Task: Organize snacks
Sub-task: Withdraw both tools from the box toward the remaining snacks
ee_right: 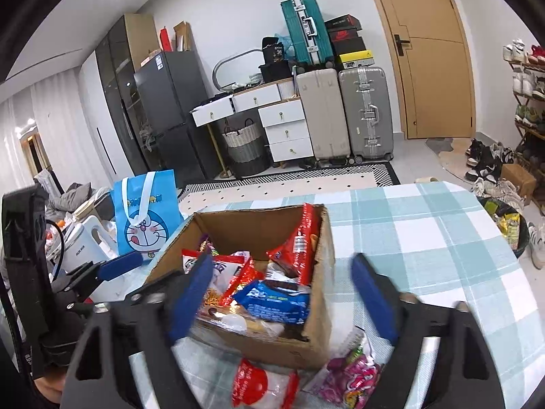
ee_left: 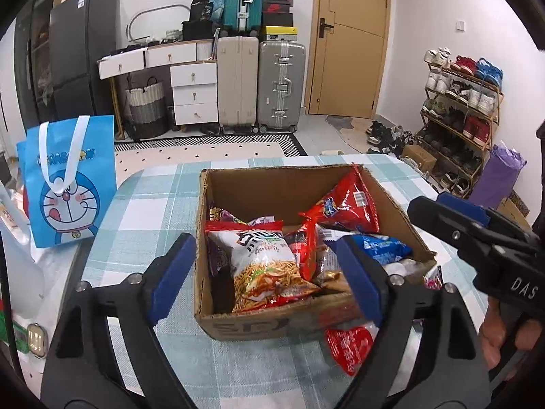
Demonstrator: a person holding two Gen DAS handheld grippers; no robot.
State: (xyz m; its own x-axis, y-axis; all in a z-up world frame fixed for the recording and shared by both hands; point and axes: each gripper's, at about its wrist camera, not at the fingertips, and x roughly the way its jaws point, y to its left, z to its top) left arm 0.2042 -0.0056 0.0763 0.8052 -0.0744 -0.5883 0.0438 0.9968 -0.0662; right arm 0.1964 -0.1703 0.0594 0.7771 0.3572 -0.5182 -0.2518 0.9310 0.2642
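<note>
Behind the worktop (ee_left: 143,204), which is covered with a teal-and-white checked cloth, a wooden door (ee_left: 347,41), three upright suitcases (ee_left: 279,85), a white drawer unit (ee_left: 194,92) and a loaded shoe rack (ee_left: 460,109) are seen along the far wall. At the left edge of the worktop, a blue cartoon gift bag (ee_left: 68,184) with white handles is stood upright, and a white kettle (ee_right: 81,248) is placed just beside it.

An open cardboard box (ee_left: 272,184) is positioned at the middle of the worktop. It is partly filled with snack packets lying loosely on one another: a white noodle-snack packet (ee_left: 265,266) at the front left, a red packet (ee_left: 344,204) leaned against the right-hand wall, and a blue packet (ee_right: 276,300) near the front right corner. Outside the box, a red-and-white packet (ee_right: 259,385) and a pink candy bag (ee_right: 351,375) are laid on the cloth against the near wall.

The left gripper (ee_left: 265,279) is held over the near edge of the box with its jaws apart; nothing is clamped between them, though the noodle-snack packet is framed by them. The right gripper (ee_right: 286,300) is held over the near right corner of the box, jaws likewise spread wide and empty. The near wall of the box is partly hidden by both sets of blue pads.
</note>
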